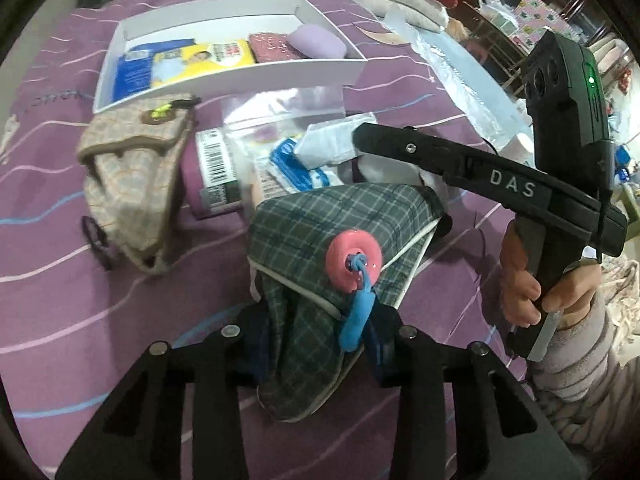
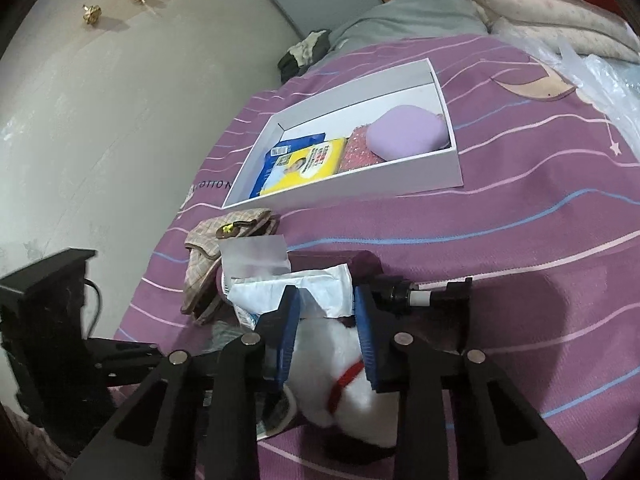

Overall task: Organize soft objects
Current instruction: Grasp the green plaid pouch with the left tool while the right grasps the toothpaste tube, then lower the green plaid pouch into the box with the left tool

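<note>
A green plaid pouch (image 1: 340, 224) with a pink ring charm (image 1: 354, 260) on a blue strap lies on the purple bedcover. My left gripper (image 1: 316, 336) is shut on its near end, blue pads pressed into the cloth on both sides. In the right wrist view, a white plush toy (image 2: 332, 364) with a red collar sits between the blue pads of my right gripper (image 2: 325, 320), which is shut on it. A white tissue packet (image 2: 320, 288) lies just beyond the fingertips. In the left wrist view the right gripper (image 1: 362, 138) reaches in from the right, held by a hand.
A white open box (image 1: 240, 74) at the back holds a yellow-and-blue pack (image 1: 200, 60), a pink glitter pouch (image 1: 272, 46) and a lilac pad (image 1: 318, 40). A beige check pouch (image 1: 132, 184), a barcoded purple tube (image 1: 212, 172) and a clear bag (image 1: 280, 108) lie in front. Folded bedding lies at the back right.
</note>
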The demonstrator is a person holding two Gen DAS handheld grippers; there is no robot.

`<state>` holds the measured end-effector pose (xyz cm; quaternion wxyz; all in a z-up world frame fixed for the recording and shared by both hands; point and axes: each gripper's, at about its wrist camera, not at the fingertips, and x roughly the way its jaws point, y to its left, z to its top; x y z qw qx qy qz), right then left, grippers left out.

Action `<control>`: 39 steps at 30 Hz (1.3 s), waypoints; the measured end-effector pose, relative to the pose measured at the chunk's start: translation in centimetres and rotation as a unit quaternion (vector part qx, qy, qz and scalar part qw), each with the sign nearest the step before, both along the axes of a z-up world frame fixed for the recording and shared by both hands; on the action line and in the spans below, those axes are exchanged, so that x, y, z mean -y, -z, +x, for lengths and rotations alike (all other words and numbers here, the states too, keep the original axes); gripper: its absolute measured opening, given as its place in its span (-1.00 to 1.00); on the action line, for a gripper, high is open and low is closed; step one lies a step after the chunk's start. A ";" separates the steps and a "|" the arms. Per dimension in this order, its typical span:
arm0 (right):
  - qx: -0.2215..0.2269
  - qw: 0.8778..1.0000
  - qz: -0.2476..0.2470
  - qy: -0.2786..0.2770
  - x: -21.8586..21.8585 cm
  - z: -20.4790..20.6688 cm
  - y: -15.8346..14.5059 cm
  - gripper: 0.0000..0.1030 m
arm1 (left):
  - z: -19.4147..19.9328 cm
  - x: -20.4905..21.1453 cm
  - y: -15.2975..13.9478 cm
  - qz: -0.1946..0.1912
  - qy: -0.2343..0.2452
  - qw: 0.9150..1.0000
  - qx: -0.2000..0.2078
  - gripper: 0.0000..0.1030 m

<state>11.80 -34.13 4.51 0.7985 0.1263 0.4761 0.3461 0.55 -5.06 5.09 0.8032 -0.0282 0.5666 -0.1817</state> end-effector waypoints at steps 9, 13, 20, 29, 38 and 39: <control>0.012 1.000 0.015 0.007 1.0 -0.2 -1.1 -0.90 | -0.6 -2.7 -1.7 0.004 -0.049 0.999 0.017 -0.24; 0.028 0.999 0.029 0.008 1.3 -0.5 -2.6 -0.91 | -0.6 -3.8 -2.9 -0.011 -0.068 0.997 0.037 -0.24; 0.045 0.998 0.049 0.015 1.6 -0.9 -4.4 -0.91 | -0.5 -4.6 -4.2 0.015 -0.100 0.993 0.067 -0.24; 0.043 0.998 0.054 0.009 0.3 -0.7 -4.8 -0.91 | 1.9 -5.3 -4.8 0.038 -0.127 0.990 0.056 -0.24; 0.043 0.995 0.082 0.026 0.2 0.9 -6.5 -0.91 | 5.2 -6.3 -6.0 0.038 -0.131 0.989 0.061 -0.24; 0.045 0.995 0.080 0.029 0.2 1.1 -6.6 -0.91 | 5.5 -6.3 -6.0 0.037 -0.130 0.989 0.061 -0.24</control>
